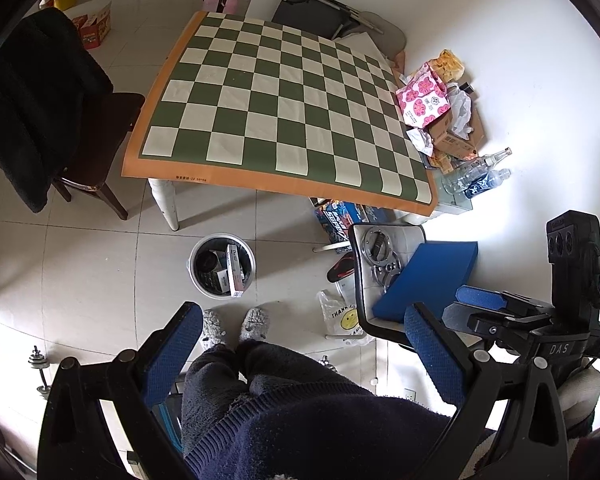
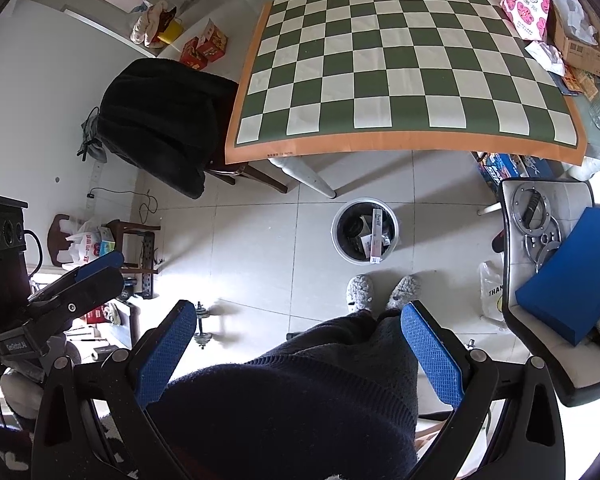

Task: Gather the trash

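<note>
A round trash bin (image 1: 221, 265) stands on the tiled floor below the table's front edge, holding boxes and packaging; it also shows in the right wrist view (image 2: 365, 233). The table with a green-and-white checkered cloth (image 1: 284, 108) (image 2: 404, 64) is bare across its middle. My left gripper (image 1: 304, 344) is open and empty, held high above the person's legs. My right gripper (image 2: 300, 340) is open and empty, also held high. The right gripper shows from the side in the left wrist view (image 1: 480, 304), and the left gripper in the right wrist view (image 2: 104, 268).
A pile with a pink flowered bag (image 1: 422, 100), a cardboard box (image 1: 456, 136) and plastic bottles (image 1: 480, 174) lies at the table's right edge. A chair with a dark coat (image 1: 32, 108) stands left. A stool with a blue pad (image 1: 428, 276) stands right.
</note>
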Demonstrator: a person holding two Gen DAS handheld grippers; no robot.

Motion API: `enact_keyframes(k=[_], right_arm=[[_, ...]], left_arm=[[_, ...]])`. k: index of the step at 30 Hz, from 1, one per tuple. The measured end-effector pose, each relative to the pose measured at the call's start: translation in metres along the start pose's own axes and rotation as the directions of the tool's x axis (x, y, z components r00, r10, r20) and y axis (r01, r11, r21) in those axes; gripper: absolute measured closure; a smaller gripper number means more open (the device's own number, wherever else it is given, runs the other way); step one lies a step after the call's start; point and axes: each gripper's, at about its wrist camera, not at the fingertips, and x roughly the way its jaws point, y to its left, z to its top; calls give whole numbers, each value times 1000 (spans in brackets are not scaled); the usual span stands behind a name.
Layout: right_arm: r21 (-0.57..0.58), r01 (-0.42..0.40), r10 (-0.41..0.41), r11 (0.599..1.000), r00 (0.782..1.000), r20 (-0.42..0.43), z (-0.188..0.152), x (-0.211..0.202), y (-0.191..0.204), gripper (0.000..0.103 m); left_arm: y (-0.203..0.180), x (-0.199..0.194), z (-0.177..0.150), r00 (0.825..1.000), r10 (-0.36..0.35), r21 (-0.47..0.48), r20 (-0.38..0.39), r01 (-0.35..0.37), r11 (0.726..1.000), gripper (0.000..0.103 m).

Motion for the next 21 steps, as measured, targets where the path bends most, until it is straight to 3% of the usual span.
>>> enact_keyframes(k=[21], right_arm=[[-5, -38, 38, 999, 999, -3, 0, 1, 10, 0]], left_arm=[[0, -7, -4, 1000, 3, -10, 7, -3, 1000, 0]])
